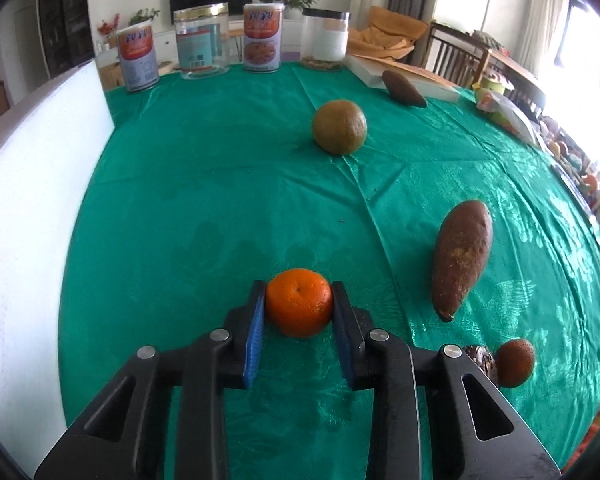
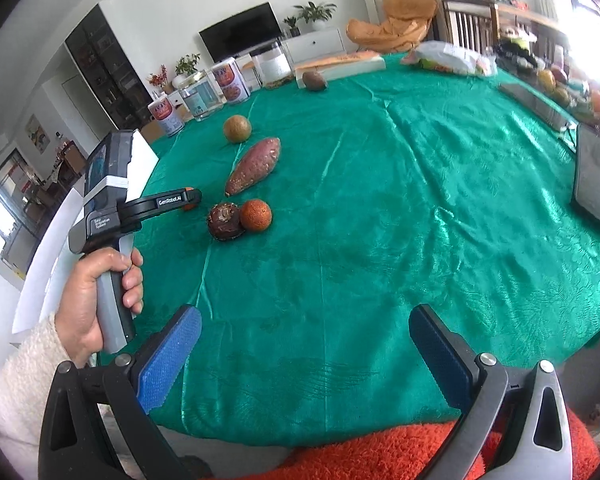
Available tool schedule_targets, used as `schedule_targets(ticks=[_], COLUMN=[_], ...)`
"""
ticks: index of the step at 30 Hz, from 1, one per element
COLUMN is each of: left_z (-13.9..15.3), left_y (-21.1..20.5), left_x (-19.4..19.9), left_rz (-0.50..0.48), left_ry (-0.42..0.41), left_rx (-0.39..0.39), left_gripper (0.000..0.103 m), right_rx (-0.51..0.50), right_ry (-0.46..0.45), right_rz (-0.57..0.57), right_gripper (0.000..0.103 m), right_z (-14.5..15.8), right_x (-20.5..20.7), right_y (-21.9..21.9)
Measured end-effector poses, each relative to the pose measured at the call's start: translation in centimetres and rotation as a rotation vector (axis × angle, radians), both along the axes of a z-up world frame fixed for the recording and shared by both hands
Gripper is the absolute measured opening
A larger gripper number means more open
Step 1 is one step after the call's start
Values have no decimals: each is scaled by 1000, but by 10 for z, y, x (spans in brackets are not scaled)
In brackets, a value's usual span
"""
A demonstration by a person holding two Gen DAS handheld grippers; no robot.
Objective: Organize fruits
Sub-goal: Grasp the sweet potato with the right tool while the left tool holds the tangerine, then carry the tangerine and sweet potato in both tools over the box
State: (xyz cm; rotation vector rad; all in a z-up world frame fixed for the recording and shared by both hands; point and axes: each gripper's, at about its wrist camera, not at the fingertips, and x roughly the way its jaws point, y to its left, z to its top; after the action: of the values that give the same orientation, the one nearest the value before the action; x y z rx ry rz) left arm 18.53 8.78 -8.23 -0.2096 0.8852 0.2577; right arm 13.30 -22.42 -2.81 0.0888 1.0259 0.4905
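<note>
On the green tablecloth (image 1: 204, 208), my left gripper (image 1: 299, 286) is shut on a bright orange mandarin (image 1: 299, 302), both blue pads pressed against its sides. To its right lie a long brown sweet potato (image 1: 462, 258), a small dark orange fruit (image 1: 515, 362) and a dark brown knobbly ball (image 1: 480, 358). Farther back sit a greenish round fruit (image 1: 339, 127) and a second sweet potato (image 1: 403, 88). In the right wrist view, my right gripper (image 2: 305, 314) stands open over bare cloth at the near edge. A hand (image 2: 88, 296) holds the left gripper (image 2: 188, 198) at the left there.
Two labelled cans (image 1: 138, 58), a clear jar (image 1: 202, 42) and a white jar (image 1: 326, 36) line the far edge, beside a flat white box (image 1: 412, 76). A white board (image 1: 32, 200) borders the left. A dark tablet (image 2: 596, 178) lies at the right, orange fluffy fabric (image 2: 380, 456) at the front.
</note>
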Motion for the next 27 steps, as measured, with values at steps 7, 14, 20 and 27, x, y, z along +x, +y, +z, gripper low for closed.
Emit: schedule_targets(ticks=[7,14,20,27], left_z=[24,58,83,119], left_y=[-6,-11,-6,15], left_x=[-42,-81,-109,-152], left_rz=[-17,-50,-75,-110], left_ry=[-54,-101,-138,-190], left_rx=[-65,-143,-199,-269], left_gripper=[31,31,31,31], right_rx=[138,125,78,391], right_ry=[176,377,320,253], right_rz=[7,-73,-107,-16], right_gripper=[85,64,44,44], right_z=[7,-50,-46,8], right_x=[107,181,184,150], right_y=[51,140,150,112])
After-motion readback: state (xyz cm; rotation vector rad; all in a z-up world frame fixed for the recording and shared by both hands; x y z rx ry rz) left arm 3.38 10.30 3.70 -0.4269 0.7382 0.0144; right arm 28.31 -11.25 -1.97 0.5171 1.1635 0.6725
